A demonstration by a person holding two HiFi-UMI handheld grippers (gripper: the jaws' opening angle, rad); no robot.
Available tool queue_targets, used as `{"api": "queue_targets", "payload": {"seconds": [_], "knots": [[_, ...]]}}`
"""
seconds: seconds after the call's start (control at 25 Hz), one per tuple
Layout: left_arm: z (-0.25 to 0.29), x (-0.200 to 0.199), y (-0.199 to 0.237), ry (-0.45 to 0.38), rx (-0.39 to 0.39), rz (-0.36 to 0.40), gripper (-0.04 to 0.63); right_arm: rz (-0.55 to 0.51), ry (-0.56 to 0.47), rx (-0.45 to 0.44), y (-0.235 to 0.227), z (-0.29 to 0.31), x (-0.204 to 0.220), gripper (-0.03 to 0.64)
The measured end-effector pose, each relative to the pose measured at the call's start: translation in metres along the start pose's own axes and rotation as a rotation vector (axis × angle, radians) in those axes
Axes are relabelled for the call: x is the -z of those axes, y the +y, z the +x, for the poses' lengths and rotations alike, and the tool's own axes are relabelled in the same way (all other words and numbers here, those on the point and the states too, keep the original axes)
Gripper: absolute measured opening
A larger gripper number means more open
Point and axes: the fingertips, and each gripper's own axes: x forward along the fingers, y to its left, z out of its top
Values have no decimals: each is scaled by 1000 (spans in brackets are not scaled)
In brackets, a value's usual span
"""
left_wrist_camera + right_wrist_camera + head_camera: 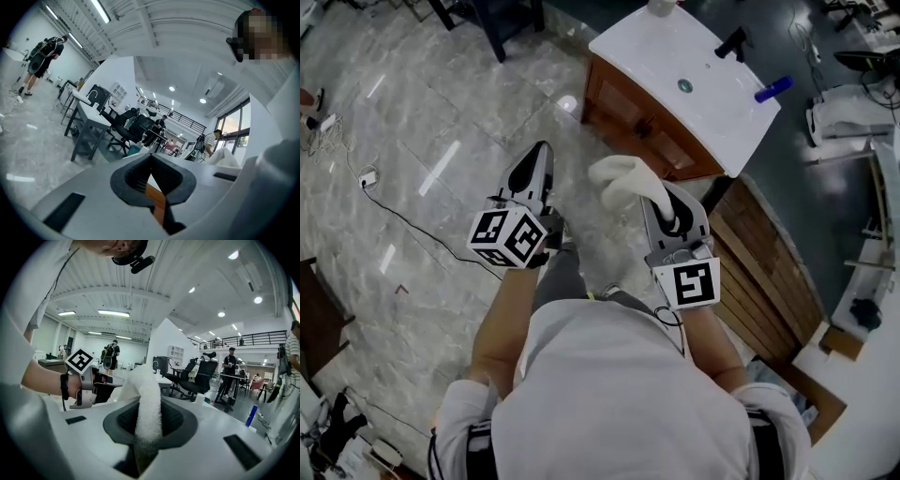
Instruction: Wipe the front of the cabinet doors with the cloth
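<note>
The right tongs (pixel 149 425) have their dark jaws closed together on a white cloth (pixel 147 397), which rises from between them as a thick, fuzzy strip and folds over at its top. To the left, close by, the left tongs (pixel 112 383) are held level in a bare hand (pixel 70 383) with a black wrist strap (pixel 62 384). Their marker cube (pixel 80 361) sits on top. Far behind stand black office chairs (pixel 202 373) beside a tabletop (pixel 174 387), and several people stand farther off. A blue bottle (pixel 251 416) stands upright on the right. Strip lights run across the white ceiling.
</note>
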Motion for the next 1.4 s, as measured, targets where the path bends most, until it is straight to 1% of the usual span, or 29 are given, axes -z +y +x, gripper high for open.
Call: {"api": "queue_targets", "payload": {"seconds": [0.2, 0.32, 0.4, 0.56, 0.64, 0.8, 0.92, 1.0, 1.16, 1.4], "knots": [[40, -12, 43, 30, 12, -21, 17, -9, 24, 27, -13, 64, -1, 81], [64, -1, 59, 54, 2, -37, 17, 28, 9, 56, -26, 92, 7, 81], [80, 12, 67, 79, -7, -40, 17, 57, 19, 64, -35, 110, 21, 81], [125, 39, 90, 106, -41, -7, 17, 70, 62, 57, -62, 150, 63, 81], [140, 54, 104, 108, -69, -8, 17, 64, 64, 57, -76, 169, 84, 81], [160, 85, 137, 122, -119, -11, 17, 97, 77, 76, -94, 203, 130, 81], [181, 108, 167, 110, -146, -22, 17, 79, 81, 82, -103, 237, 167, 81], [193, 127, 180, 118, -157, -25, 17, 80, 81, 92, -107, 252, 189, 81], [218, 165, 185, 157, -154, -29, 17, 91, 94, 101, -115, 265, 228, 81], [250, 220, 215, 165, -105, -18, 17, 136, 78, 156, -115, 296, 297, 81]]}}
